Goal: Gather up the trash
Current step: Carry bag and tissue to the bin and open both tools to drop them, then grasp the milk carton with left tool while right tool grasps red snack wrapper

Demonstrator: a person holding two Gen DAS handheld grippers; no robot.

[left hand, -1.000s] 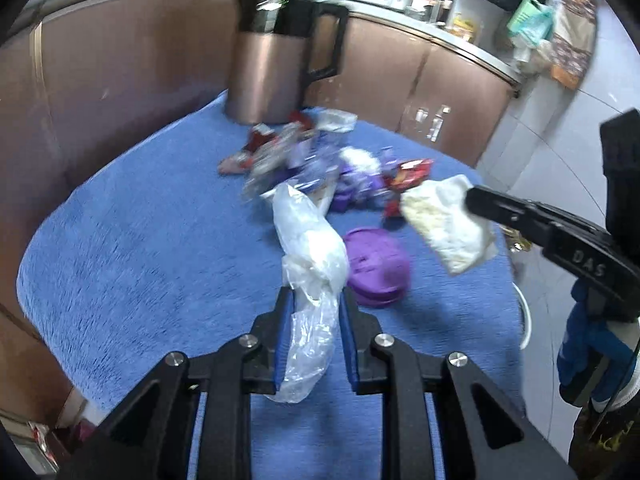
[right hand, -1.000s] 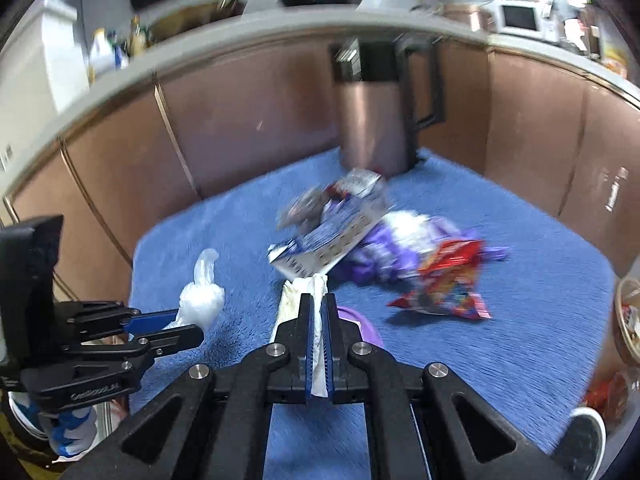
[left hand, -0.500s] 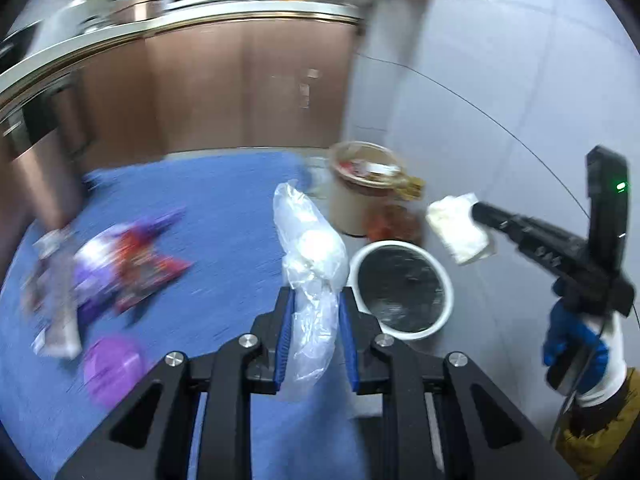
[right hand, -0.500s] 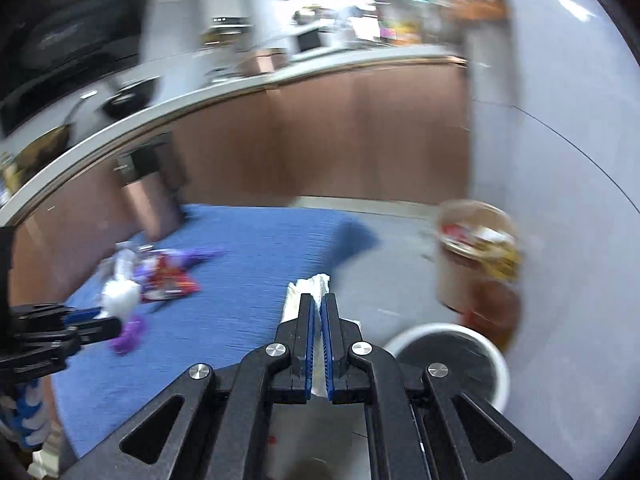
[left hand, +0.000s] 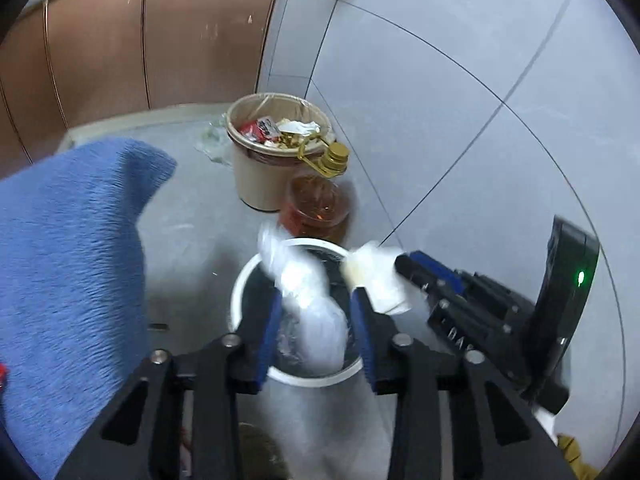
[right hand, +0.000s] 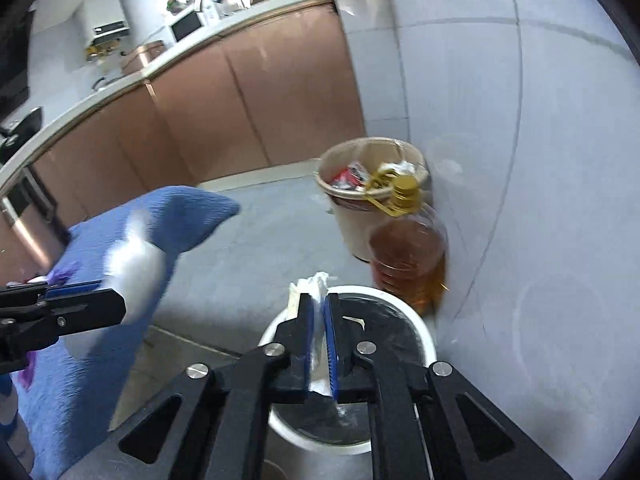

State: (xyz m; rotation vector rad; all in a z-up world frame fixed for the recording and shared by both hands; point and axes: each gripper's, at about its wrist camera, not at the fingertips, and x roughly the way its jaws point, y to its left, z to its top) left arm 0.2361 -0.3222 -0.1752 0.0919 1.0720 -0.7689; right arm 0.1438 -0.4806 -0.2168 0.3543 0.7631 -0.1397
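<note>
Both grippers hang over the white-rimmed bin [left hand: 256,276] on the floor, its mouth directly below the fingers.

Left gripper [left hand: 316,320]: jaws spread wide, the crumpled clear plastic bag [left hand: 308,292] loose between them, blurred. Whether a pad touches it, cannot tell. Its long axis runs from 11 to 5 o'clock, lower end over the bin opening.

Right gripper [right hand: 318,340]: jaws nearly together, pinching a white tissue [right hand: 316,284] that sticks out toward 12 o'clock, above the bin [right hand: 420,332].

The tan bin [left hand: 256,176] and oil bottle [left hand: 316,204] sit behind, at 12 o'clock. The left gripper looks better centred for the drop.
</note>
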